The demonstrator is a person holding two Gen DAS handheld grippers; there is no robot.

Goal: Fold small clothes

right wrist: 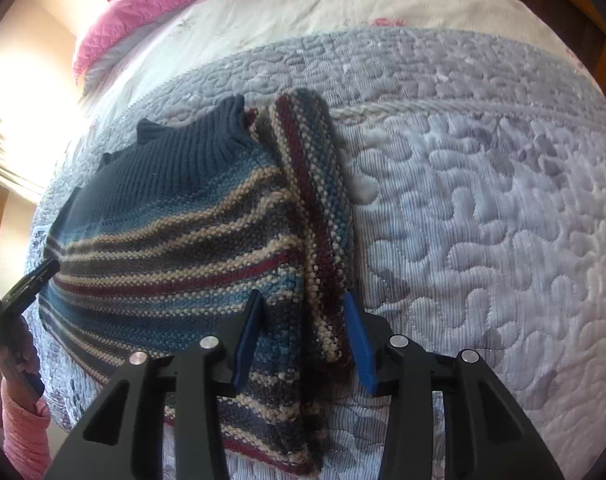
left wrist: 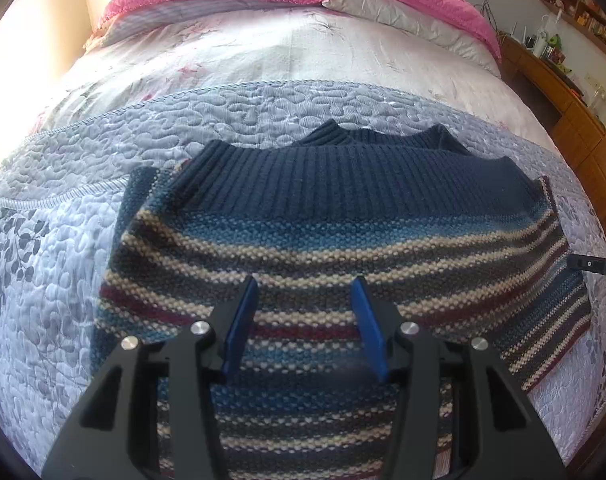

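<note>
Quilted bedspread (left wrist: 63, 280) under striped sweater (left wrist: 323, 240)

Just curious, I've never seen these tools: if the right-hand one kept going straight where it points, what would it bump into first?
Most likely the striped sweater: its folded-over sleeve lies between the open jaws of the right gripper. Depth is hard to judge.

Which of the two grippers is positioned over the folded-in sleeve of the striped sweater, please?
The right gripper: its open jaws straddle the folded-in sleeve at the striped sweater's edge. The left gripper, also open, hovers over the sweater's flat middle.
</note>
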